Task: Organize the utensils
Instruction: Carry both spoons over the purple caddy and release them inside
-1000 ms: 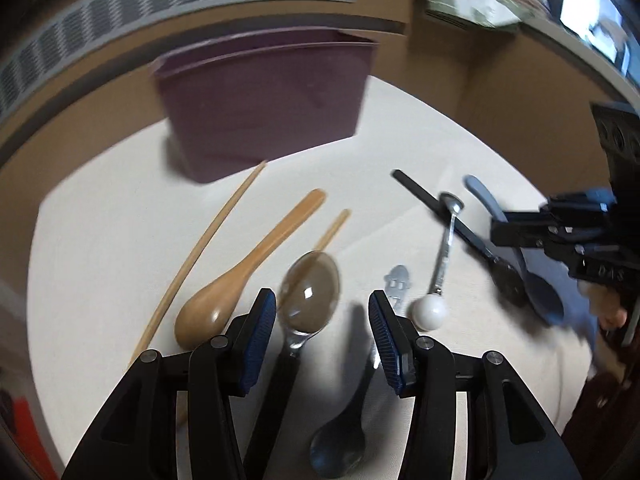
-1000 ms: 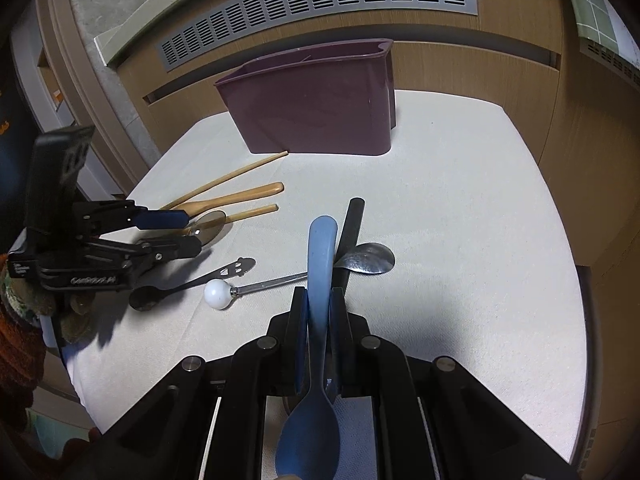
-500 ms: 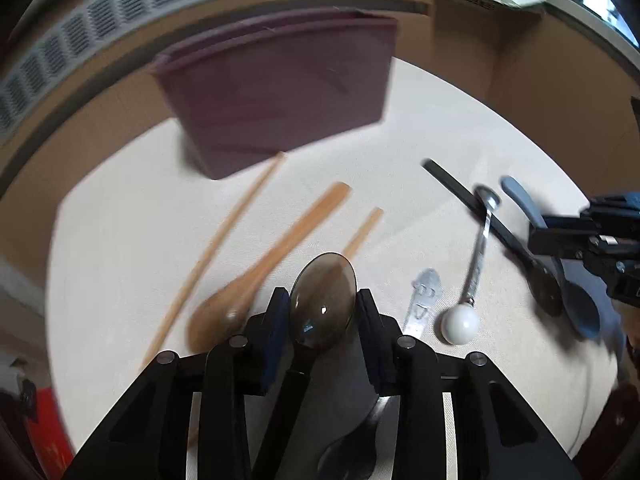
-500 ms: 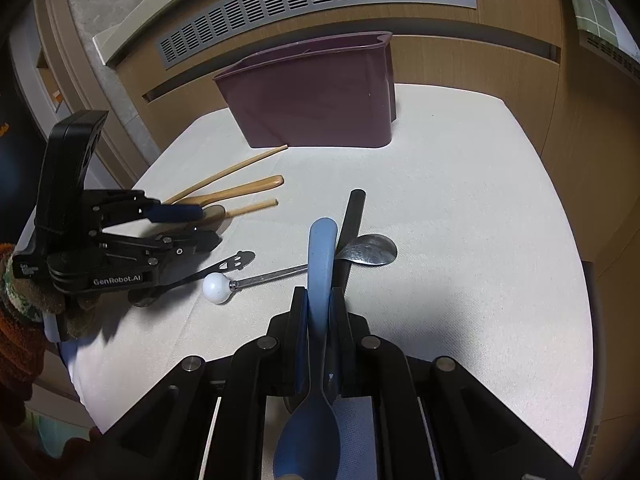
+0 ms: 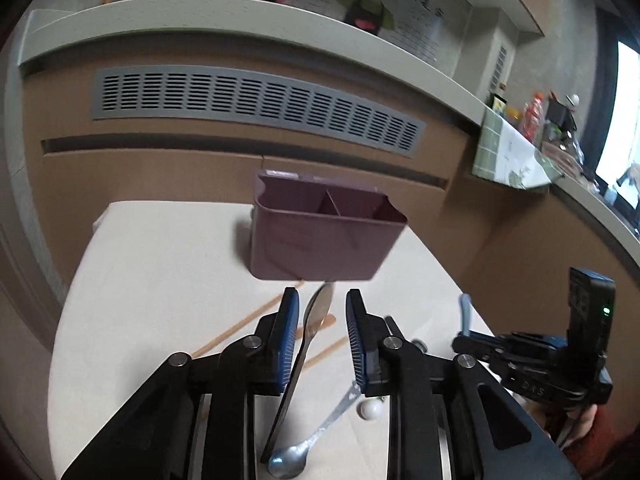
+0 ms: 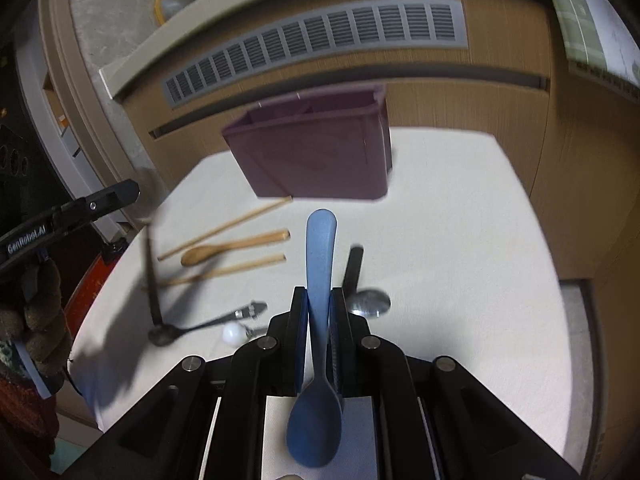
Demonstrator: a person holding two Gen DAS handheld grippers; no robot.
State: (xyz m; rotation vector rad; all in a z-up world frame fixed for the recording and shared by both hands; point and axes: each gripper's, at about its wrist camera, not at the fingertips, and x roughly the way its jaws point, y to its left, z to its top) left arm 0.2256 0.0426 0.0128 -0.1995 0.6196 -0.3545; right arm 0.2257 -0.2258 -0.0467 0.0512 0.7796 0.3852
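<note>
Right gripper (image 6: 319,312) clamped on blue spoon (image 6: 319,280), handle pointing ahead | left gripper (image 5: 322,334) holds dark spoon (image 5: 298,364), fingers loosely apart | purple caddy (image 5: 320,240) straight ahead of both, left nearer.

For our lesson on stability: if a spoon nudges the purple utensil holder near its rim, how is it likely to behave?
The purple utensil holder looks like thin plastic with nothing visibly in it, so probably light. Standing tall on a narrow base, it may tip under a rim push; pushed low, it likely slides on the white table.
</note>
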